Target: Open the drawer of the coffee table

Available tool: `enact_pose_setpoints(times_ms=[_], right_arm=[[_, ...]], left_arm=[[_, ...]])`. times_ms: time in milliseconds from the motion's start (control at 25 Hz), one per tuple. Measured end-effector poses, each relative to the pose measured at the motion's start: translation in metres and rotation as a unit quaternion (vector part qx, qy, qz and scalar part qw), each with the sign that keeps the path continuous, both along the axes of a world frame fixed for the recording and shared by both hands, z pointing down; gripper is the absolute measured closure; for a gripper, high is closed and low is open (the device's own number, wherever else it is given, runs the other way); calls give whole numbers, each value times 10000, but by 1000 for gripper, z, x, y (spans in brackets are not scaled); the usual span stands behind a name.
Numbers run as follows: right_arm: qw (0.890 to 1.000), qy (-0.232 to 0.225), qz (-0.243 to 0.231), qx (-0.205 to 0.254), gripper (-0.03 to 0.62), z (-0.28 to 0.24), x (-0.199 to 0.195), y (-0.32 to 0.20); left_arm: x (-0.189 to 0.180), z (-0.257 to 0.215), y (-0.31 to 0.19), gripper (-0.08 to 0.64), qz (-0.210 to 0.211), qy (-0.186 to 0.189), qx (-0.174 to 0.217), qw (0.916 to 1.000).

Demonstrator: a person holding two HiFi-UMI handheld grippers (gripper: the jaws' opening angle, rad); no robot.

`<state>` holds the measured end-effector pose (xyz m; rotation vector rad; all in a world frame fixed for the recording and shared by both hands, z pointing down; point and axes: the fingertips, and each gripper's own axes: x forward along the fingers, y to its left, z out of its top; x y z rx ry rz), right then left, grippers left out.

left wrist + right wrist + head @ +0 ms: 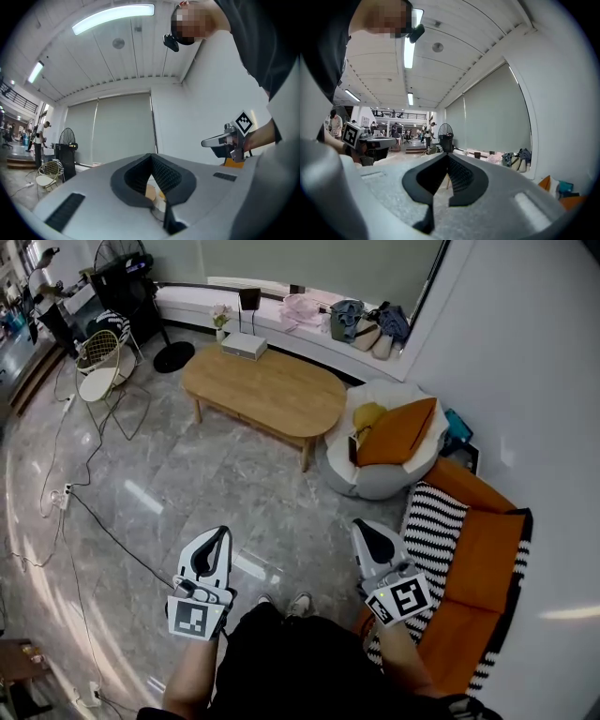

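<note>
The person stands well back from the coffee table, with a wide stretch of grey stone floor between their feet and its near edge. Both tools are carried low and close to the body, pointing level and forward. This reads as a carrying posture for an approach that has yet to start, not as a reach.

The left gripper has its fingers pressed tip to tip with nothing between them. The right gripper looks the same in its own view, closed at the tips and empty. Closed fingers suit walking, but they will likely have to part before they can take any pull or edge on the drawer.

The coffee table lies in the upper middle of the head view. It is a long, low piece in light wood with rounded ends and thin legs. A white box sits on its far end, and the rest of the top is bare. A deeper wooden band runs under the top along the near long side. The drawer front would probably sit there, but no seam or handle can be made out from this far away.

To the table's right a pale beanbag holds an orange cushion, so the open floor on the left looks like the easier way in.
</note>
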<state>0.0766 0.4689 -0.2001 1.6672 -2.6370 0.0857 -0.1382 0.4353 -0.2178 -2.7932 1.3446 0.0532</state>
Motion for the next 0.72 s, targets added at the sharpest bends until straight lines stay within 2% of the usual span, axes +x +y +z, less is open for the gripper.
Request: enact_pose_setpoints(times_ms=[240,360,560,720], right_arm=[[9982,-577,-75,-177,589,12,12,-15],[9981,-549,-131,-226,589,14,16,-26],[9981,-450,-30,-412,589,31,20,-71],[9974,-392,163,-585,589,42,23,-129]], left_arm=[[-1,11,-8,554,-192,-39,-133,9997],[4,16,-21,554,-185,-93,-203,9996],[15,33,-76,554,-29,34,-294,9996],[20,46,-143,554,152,151,-426,9989]])
